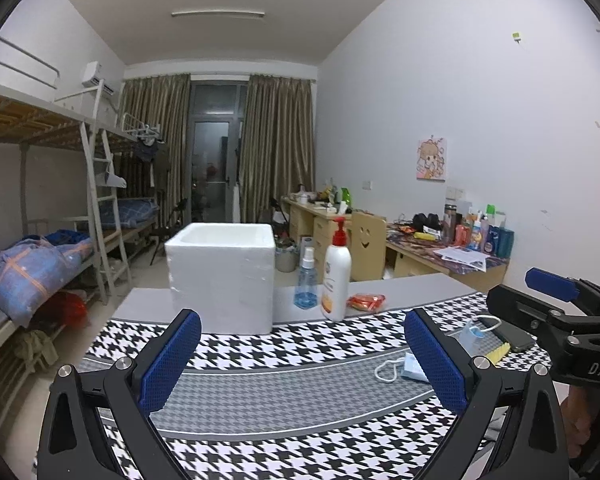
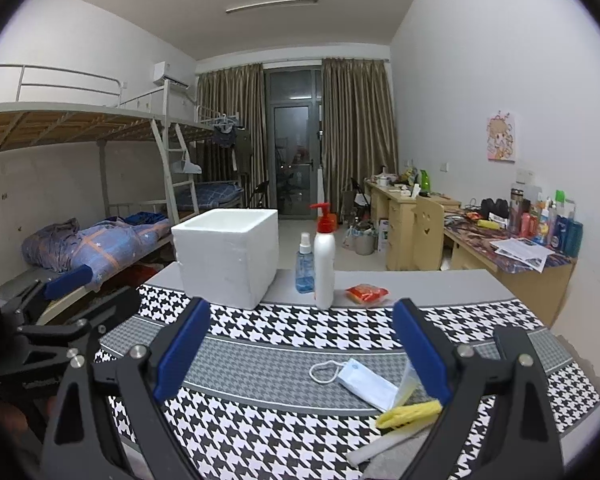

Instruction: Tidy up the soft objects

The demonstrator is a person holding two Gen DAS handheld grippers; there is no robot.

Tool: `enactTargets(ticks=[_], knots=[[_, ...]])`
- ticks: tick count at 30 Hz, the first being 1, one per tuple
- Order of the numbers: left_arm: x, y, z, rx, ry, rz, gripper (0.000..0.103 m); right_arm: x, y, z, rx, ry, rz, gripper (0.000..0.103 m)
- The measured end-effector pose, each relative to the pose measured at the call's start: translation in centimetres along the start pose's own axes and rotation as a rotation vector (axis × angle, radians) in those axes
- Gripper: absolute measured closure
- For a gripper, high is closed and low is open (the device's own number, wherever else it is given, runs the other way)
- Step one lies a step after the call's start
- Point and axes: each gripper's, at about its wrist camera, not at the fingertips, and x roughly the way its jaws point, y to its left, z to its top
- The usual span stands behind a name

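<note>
A white foam box (image 1: 222,276) (image 2: 228,254) stands open-topped at the far side of the houndstooth mat (image 1: 284,360) (image 2: 260,368). A light blue face mask (image 2: 366,384) (image 1: 412,370) lies on the mat with its white ear loop to the left. A yellow sponge (image 2: 410,412) (image 1: 498,354) and a grey-white cloth (image 2: 388,454) lie near it. My left gripper (image 1: 300,354) is open and empty above the mat. My right gripper (image 2: 300,350) is open and empty, just above the mask and sponge.
A blue spray bottle (image 1: 306,280) (image 2: 305,264), a white pump bottle (image 1: 337,276) (image 2: 325,258) and a red packet (image 1: 366,302) (image 2: 366,293) stand right of the box. A dark phone (image 1: 514,338) lies at the mat's right. Bunk beds at left, desks at right.
</note>
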Motion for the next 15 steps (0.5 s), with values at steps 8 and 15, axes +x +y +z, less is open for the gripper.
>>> enactTargets(ticks=[8, 15], knots=[[1.1, -2.3, -0.3, 0.017, 0.028, -0.070, 0.001, -0.3, -1.9, -1.0, 0.008, 0.033, -0.074, 0.008], [2.3, -4.0, -0.5, 0.032, 0.064, -0.097, 0.001, -0.5, -4.1, -1.7, 0.024, 0.052, -0.118, 0.008]])
